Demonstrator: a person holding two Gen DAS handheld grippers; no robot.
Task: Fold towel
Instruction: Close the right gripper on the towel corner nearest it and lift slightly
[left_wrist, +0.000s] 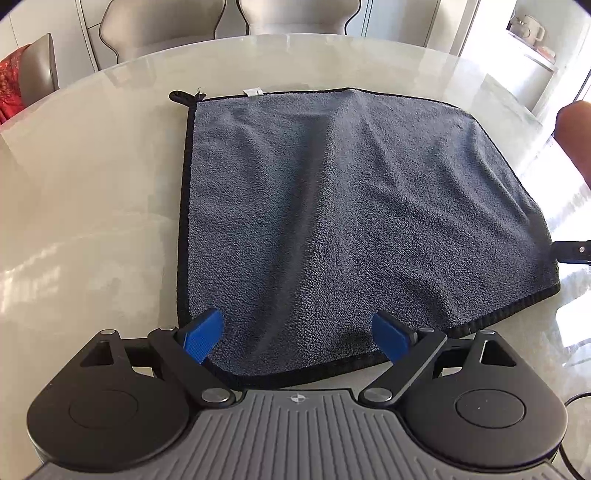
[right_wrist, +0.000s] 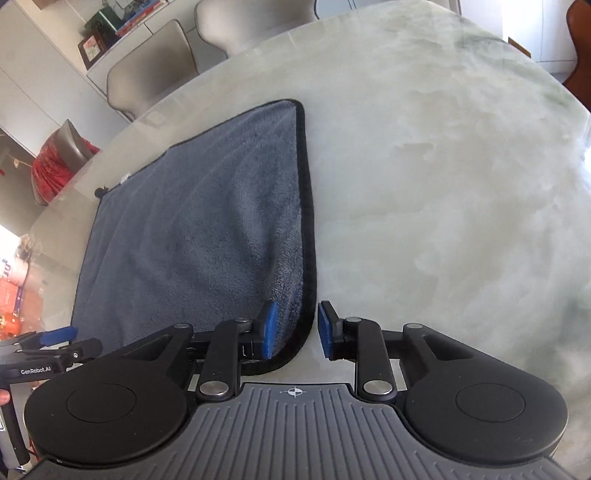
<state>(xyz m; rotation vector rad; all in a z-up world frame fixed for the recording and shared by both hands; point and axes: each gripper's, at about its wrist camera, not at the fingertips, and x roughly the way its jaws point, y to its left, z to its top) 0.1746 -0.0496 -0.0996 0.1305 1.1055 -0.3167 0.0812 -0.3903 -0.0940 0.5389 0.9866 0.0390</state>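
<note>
A grey towel (left_wrist: 332, 221) with a black hem lies spread flat on the pale round table (left_wrist: 92, 203). A white tag and a black hanging loop sit on its far edge. My left gripper (left_wrist: 297, 334) is open wide and hangs over the towel's near left corner, with both blue pads above the cloth. In the right wrist view the same towel (right_wrist: 192, 240) lies to the left. My right gripper (right_wrist: 297, 328) is part open and straddles the black hem at the near right corner. It is not closed on the hem. The left gripper's tip (right_wrist: 55, 336) shows at the lower left.
Several beige chairs (left_wrist: 166, 29) stand around the far side of the table. A red cushion (left_wrist: 11, 85) lies on a chair at the left. A shelf with a white teapot (left_wrist: 528, 27) is at the far right. A guitar (right_wrist: 580, 55) leans at the right.
</note>
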